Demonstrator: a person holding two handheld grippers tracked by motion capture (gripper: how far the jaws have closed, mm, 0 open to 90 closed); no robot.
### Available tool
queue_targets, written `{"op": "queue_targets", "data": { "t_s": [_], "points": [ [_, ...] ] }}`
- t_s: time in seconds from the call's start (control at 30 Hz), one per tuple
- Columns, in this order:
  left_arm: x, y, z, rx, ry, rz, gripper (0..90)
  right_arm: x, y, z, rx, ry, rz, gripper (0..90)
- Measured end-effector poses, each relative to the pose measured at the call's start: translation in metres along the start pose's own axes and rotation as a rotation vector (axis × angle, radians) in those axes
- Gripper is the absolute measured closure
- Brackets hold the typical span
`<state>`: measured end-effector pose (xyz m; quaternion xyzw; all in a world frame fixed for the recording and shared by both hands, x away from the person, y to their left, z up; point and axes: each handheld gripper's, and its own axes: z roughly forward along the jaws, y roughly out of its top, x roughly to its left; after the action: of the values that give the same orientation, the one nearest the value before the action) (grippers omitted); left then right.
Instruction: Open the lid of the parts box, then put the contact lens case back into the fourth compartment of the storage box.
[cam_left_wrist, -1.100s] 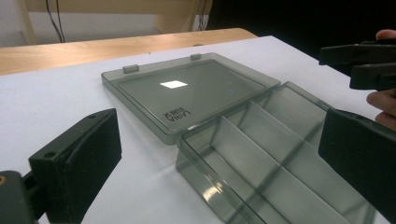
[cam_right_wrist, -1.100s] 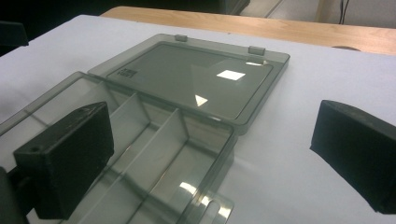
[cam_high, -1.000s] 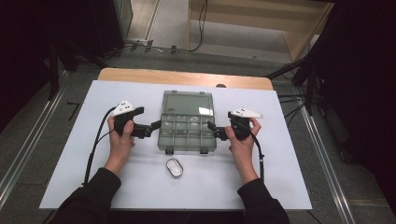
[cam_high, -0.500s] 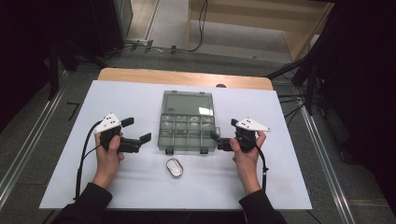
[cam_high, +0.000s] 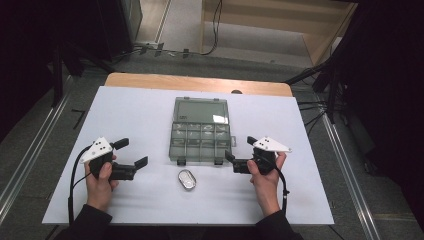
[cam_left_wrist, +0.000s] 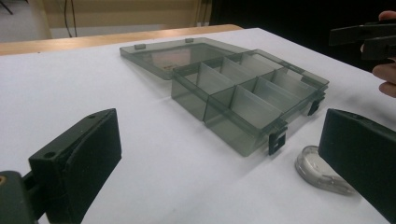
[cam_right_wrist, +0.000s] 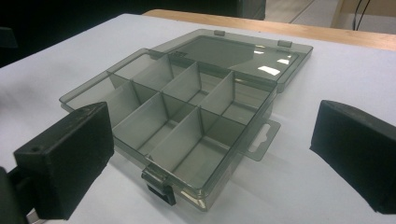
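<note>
A smoky clear compartment box (cam_high: 201, 142) lies open at the table's middle, its lid (cam_high: 201, 110) flat behind it and its compartments (cam_right_wrist: 187, 116) empty. In front of it sits a small oval clear case (cam_high: 187, 179). My left gripper (cam_high: 131, 153) is open, left of the box and apart from it. In the left gripper view my left gripper (cam_left_wrist: 219, 163) frames the box (cam_left_wrist: 243, 98) and the oval case (cam_left_wrist: 322, 173) by the right jaw. My right gripper (cam_high: 239, 148) stands open at the box's front right corner. In the right gripper view my right gripper (cam_right_wrist: 210, 154) holds nothing.
A white sheet (cam_high: 125, 110) covers the table, with a wooden strip (cam_high: 150, 80) along the far edge. Cables (cam_high: 75, 175) trail from both grippers toward the near edge. Dark stands and floor cables surround the table.
Both grippers have drawn back from the box's sides toward the near edge. The left one has also shifted further left. Box and oval case have not moved.
</note>
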<state>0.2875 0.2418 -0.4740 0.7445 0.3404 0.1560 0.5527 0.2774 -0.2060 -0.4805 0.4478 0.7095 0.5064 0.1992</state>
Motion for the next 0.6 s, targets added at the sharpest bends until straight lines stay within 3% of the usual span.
{"op": "queue_targets", "data": {
  "t_s": [0.27, 0.4, 0.6],
  "points": [
    [0.004, -0.010, -0.024, -0.008, 0.024, -0.020, 0.0, 0.002, 0.000, 0.000, 0.015, 0.002, -0.013, 0.0],
    [0.002, -0.013, -0.032, -0.003, 0.030, -0.010, 0.0, 0.002, 0.002, 0.000, 0.013, 0.009, -0.015, 0.0],
    [0.003, -0.016, -0.042, -0.011, 0.039, -0.008, 0.0, 0.014, 0.005, 0.004, 0.028, 0.036, -0.055, 0.0]
  ]
}}
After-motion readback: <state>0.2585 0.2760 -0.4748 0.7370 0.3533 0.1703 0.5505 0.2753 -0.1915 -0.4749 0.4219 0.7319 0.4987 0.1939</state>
